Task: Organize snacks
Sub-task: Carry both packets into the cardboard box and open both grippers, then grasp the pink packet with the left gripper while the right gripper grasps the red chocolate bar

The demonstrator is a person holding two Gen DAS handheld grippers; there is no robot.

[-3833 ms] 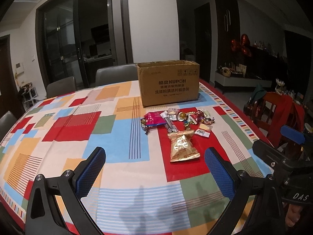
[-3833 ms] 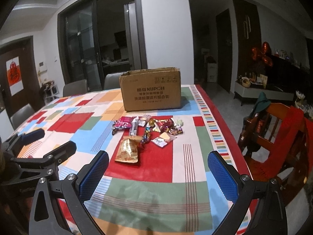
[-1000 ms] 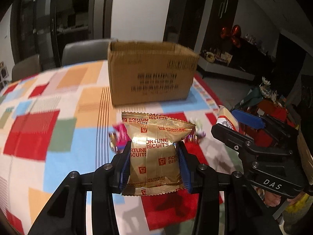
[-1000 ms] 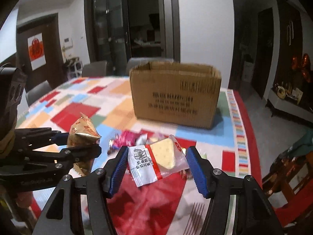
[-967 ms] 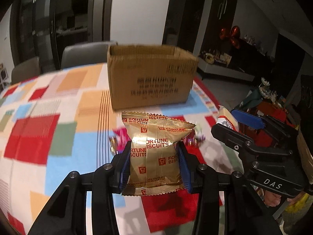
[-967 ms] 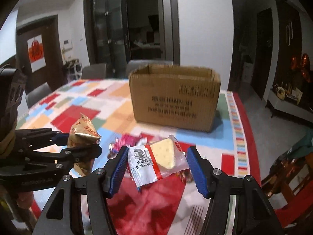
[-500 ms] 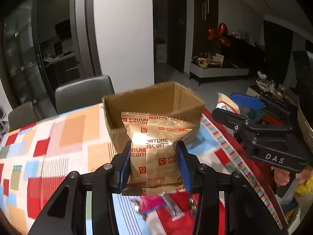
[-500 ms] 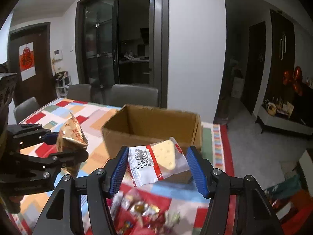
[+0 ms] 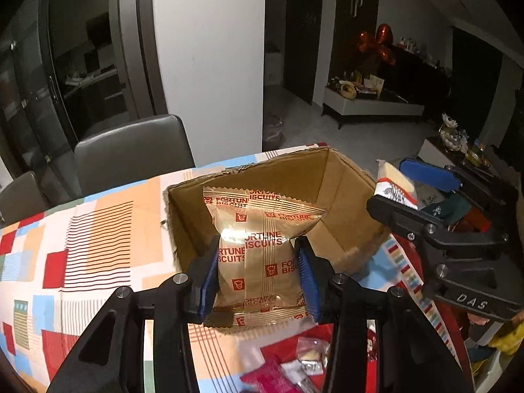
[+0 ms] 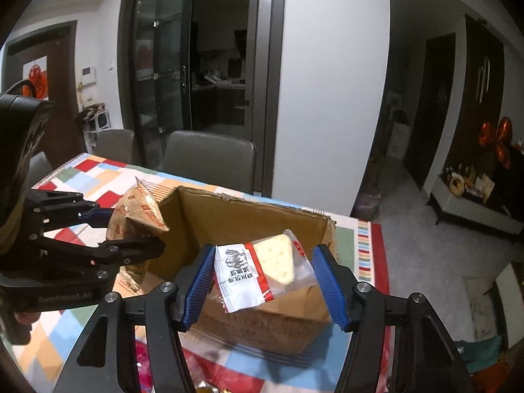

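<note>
My left gripper is shut on a gold Fortune Biscuits packet and holds it over the near edge of the open cardboard box. It also shows at the left of the right wrist view. My right gripper is shut on a white and red wrapped cracker, above the box. The right gripper also shows in the left wrist view, over the box's right rim. The box looks empty inside.
The box stands on a table with a patchwork cloth. Loose snacks lie on the cloth just in front of the box. Grey chairs stand behind the table. A sideboard is far right.
Both grippers have risen and moved forward with their packets, from in front of the box to over its open top. Both stayed shut.
</note>
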